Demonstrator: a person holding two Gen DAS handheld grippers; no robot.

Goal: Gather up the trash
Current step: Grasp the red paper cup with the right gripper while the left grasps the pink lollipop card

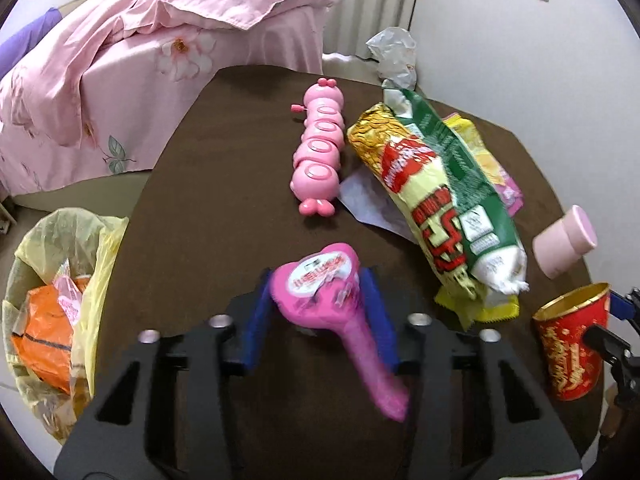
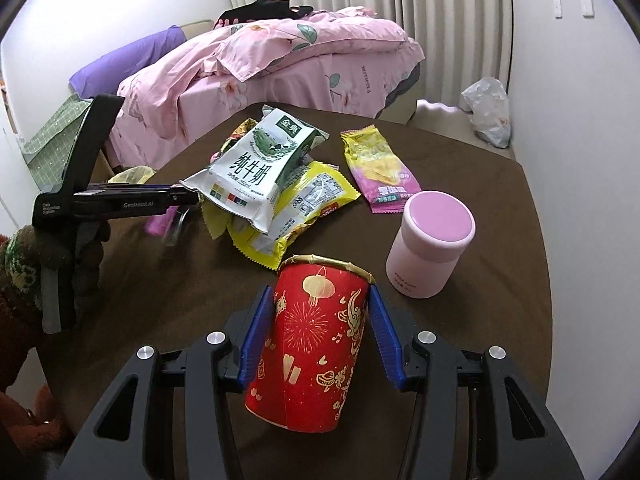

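Gripping pink heart-shaped wrapper (image 1: 320, 292) in my left gripper (image 1: 318, 308), right gripper (image 2: 320, 328) clamping red paper cup (image 2: 316, 344); loose wrapper may slip short of the yellow-lined bin (image 1: 52, 280).

Pink heart-headed plastic wrapper (image 1: 320, 292) tilted above brown table; red gold-rimmed paper cup (image 2: 316, 344) upright; crumpled snack packets (image 2: 276, 196) heaped mid-table.
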